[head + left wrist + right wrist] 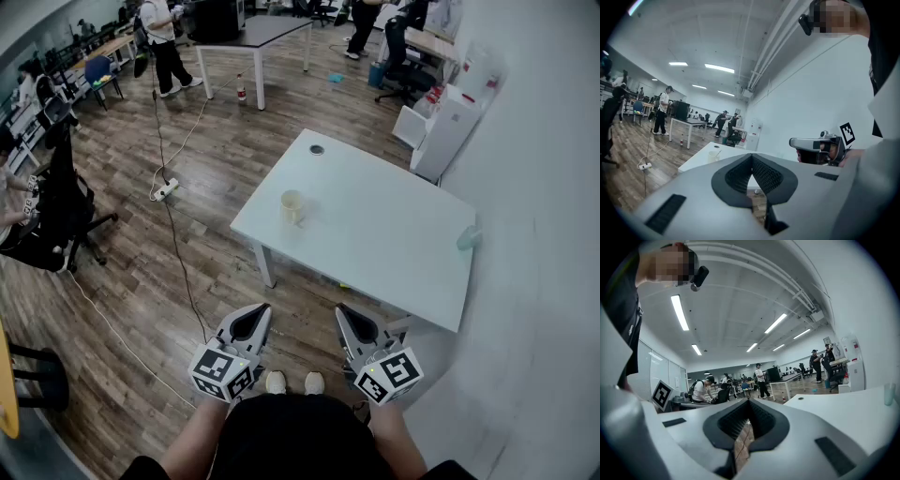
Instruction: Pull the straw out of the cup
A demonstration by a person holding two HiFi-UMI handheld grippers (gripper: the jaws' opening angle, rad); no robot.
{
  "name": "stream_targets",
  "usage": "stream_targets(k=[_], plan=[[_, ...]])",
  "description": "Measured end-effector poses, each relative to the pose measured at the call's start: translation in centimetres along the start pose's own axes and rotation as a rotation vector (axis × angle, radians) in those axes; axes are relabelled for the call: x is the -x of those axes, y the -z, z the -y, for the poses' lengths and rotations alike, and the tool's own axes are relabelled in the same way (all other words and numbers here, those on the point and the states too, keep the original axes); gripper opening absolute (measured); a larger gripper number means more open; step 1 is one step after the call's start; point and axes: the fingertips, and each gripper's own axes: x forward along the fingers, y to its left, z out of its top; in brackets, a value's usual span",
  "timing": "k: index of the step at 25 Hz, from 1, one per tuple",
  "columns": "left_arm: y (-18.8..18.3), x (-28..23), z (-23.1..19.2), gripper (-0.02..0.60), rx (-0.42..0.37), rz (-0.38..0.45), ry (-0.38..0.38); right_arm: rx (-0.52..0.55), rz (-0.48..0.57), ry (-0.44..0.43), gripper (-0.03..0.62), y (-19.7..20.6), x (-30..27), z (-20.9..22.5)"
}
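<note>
Left tool (255,317) and right tool (351,321) closed, empty (down by the waist); cup (292,206) stands on the surface (394,239), well apart.

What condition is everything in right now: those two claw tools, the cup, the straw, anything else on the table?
left gripper: shut, empty, held away from the white table
right gripper: shut, empty, also away from the table
cup: upright on the table, untouched
straw: in the cup, sticking out above the rim, not yet pulled out
pale green cup: upright near the table's edge, contents cannot be made out
</note>
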Motion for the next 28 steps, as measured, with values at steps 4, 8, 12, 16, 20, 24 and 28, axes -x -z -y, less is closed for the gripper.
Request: stream_targets(k=[4,8,12,16,20,24,28], plan=[[0.2,0.1,0.7,0.014,0.001,0.007,0.003,0.003,0.015,-0.012,0.020,-0.2,0.5,0.0],[0.2,0.3,1.2,0.014,0.000,0.010,0.007,0.003,0.016,-0.009,0.020,-0.2,1.0,0.0],[0.1,0.6,1.1,0.014,-0.011,0.011,0.004,-0.006,0.029,-0.027,0.020,-0.2,0.9,-0.5],[0.1,0.9,0.8,0.014,-0.015,0.006,-0.001,0.003,0.035,-0.025,0.021,-0.6,0.7,-0.8],[0.2,1.5,0.2,0.014,-0.005,0.007,0.009,0.003,0.035,-0.008,0.021,-0.4,0.4,-1.2],[0.1,2.0,-0.2,0.014,-0.007,0.011,0.031,0.000,0.033,0.008,0.020,0.0,0.3,-1.8],[0.3,2.8,-0.6,0.014,-0.012,0.017,0.054,0.007,0.032,0.020,0.021,0.2,0.0,-2.8]])
